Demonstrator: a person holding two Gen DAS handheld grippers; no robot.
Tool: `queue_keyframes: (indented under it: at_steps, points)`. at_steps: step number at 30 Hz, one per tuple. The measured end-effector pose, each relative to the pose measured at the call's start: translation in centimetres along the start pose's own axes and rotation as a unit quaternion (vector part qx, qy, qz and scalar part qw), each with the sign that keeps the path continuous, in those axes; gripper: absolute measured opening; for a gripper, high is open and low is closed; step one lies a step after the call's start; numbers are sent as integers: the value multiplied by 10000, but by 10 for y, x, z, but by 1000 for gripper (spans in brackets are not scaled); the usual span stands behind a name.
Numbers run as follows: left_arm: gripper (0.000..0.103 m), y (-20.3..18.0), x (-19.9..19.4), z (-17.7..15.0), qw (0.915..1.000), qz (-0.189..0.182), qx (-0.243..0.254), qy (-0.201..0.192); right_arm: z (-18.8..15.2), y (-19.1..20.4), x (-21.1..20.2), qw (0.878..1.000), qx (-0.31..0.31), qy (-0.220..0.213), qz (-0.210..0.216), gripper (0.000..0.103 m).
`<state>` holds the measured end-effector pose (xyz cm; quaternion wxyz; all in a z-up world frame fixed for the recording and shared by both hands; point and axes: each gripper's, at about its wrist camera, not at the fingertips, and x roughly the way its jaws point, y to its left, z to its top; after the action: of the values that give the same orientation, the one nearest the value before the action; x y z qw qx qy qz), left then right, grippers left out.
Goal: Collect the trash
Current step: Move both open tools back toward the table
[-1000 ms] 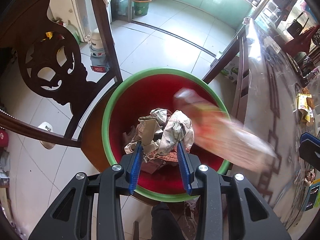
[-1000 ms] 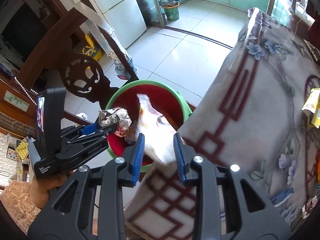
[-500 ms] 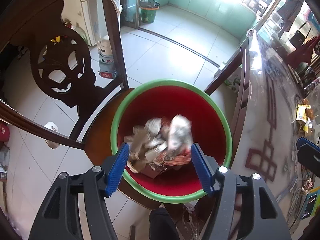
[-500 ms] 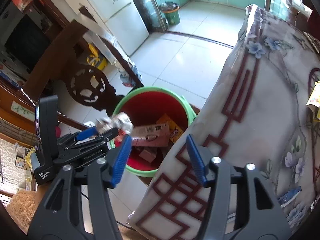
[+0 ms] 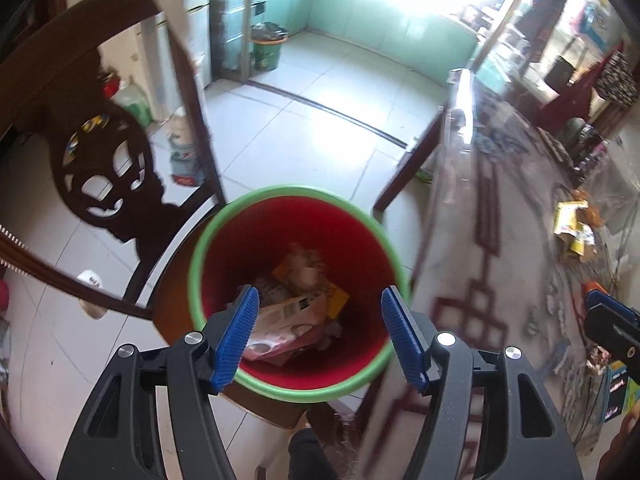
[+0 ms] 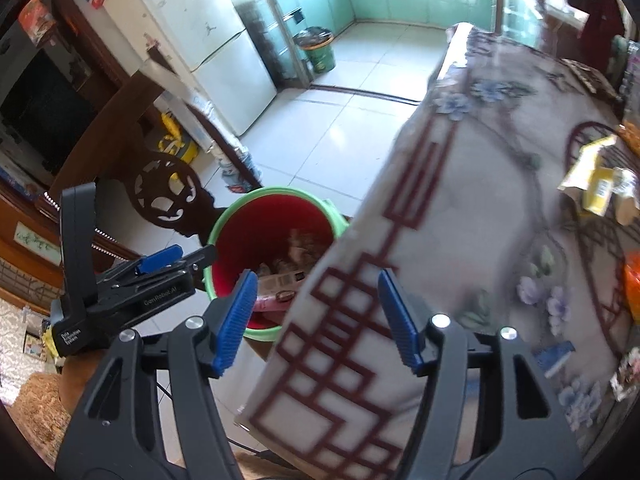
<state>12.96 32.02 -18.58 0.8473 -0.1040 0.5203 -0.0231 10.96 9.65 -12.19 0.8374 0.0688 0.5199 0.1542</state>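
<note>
A red bin with a green rim (image 5: 298,194) stands on a wooden chair seat beside the table. Crumpled paper, a pink carton and yellow wrappers (image 5: 296,304) lie inside it. My left gripper (image 5: 320,300) hangs open above the bin's near side, with nothing between its pads. My right gripper (image 6: 318,280) hovers over the table corner next to the bin (image 6: 276,192). Its jaws are opening and hold nothing. The left gripper (image 6: 192,258) shows in the right wrist view at the bin's left rim. More yellow wrappers (image 6: 596,184) lie on the table.
A carved dark wooden chair back (image 5: 108,176) rises left of the bin. The table with its patterned cloth (image 6: 460,220) fills the right side. A white fridge (image 6: 216,48) and a green bucket (image 6: 320,50) stand across the tiled floor.
Both grippers have opened. The crumpled paper left the left one and the plastic wrapper left the right one, and both now lie in the bin. Both grippers have lifted away.
</note>
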Motion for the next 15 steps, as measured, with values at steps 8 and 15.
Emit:
queue_keyframes:
  at_steps: [8, 15]
  points:
    - [61, -72, -11, -3, 9967, -451, 676, -71, -34, -72, -50, 9955, 611, -328, -643, 67]
    - [61, -131, -17, -19, 9901, -745, 1192, 18, -64, -193, -97, 9741, 1474, -479, -1649, 68]
